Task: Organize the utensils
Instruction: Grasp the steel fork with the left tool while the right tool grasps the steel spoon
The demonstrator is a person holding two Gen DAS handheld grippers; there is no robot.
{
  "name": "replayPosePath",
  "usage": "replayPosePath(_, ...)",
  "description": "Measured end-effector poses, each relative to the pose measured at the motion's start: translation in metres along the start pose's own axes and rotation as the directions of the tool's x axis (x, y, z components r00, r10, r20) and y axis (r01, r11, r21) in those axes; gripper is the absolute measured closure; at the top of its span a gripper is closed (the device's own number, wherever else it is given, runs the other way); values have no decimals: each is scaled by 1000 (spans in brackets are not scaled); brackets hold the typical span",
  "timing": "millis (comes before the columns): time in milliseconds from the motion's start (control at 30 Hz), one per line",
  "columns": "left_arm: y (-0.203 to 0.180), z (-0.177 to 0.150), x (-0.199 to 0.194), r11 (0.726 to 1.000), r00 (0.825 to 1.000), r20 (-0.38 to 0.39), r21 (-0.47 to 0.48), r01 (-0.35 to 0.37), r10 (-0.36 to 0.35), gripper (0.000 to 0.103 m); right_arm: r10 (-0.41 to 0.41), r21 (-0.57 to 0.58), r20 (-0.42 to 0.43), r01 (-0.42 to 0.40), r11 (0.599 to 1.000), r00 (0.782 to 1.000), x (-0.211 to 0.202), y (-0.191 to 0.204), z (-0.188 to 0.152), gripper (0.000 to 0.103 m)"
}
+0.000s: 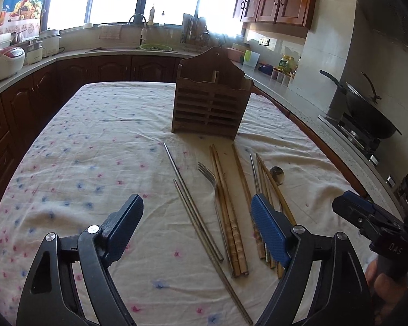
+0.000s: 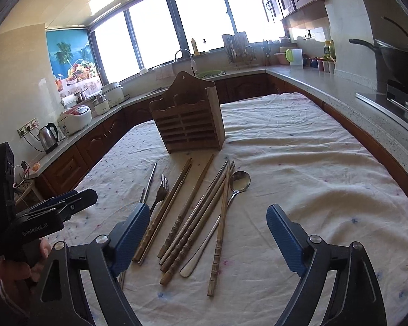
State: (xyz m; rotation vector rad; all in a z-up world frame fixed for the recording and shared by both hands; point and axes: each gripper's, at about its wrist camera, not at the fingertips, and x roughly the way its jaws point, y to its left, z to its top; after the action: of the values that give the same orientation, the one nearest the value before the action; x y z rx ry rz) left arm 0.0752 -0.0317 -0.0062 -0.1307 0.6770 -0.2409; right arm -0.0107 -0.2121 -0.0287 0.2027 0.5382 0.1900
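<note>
A wooden slatted utensil holder (image 1: 212, 103) stands upright on the clothed table; it also shows in the right wrist view (image 2: 189, 125). In front of it lie metal chopsticks (image 1: 187, 203), a fork (image 1: 209, 176), several bamboo chopsticks (image 1: 228, 217) and a metal spoon (image 1: 277, 175). In the right wrist view the fork (image 2: 161, 187), bamboo chopsticks (image 2: 182, 217) and spoon (image 2: 237, 183) lie ahead. My left gripper (image 1: 197, 212) is open and empty above the utensils. My right gripper (image 2: 208, 217) is open and empty above them too.
The table wears a white floral cloth (image 1: 95, 163). Dark wood counters ring the room, with a rice cooker (image 1: 5, 62) at left, a sink (image 1: 155, 46) at the back and a wok on the stove (image 1: 367, 111) at right. A kettle (image 2: 49, 135) stands on the left counter.
</note>
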Motion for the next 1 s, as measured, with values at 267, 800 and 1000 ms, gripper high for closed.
replayPosePath(267,1,20,41,998,992,-114,-34,49,-52,32,42,90,-96,-33,995,995,45,-21,21,37)
replayPosePath(800,0,40,138,993,928,-355,-81,91,-114,70,52,147,-286,-10,989,957,133,-68,36,69)
replayPosePath(1000,4,40,149,992,913,-390,-84,89,-115,89,63,109,-304,-31,994,951,145,-66,39,92)
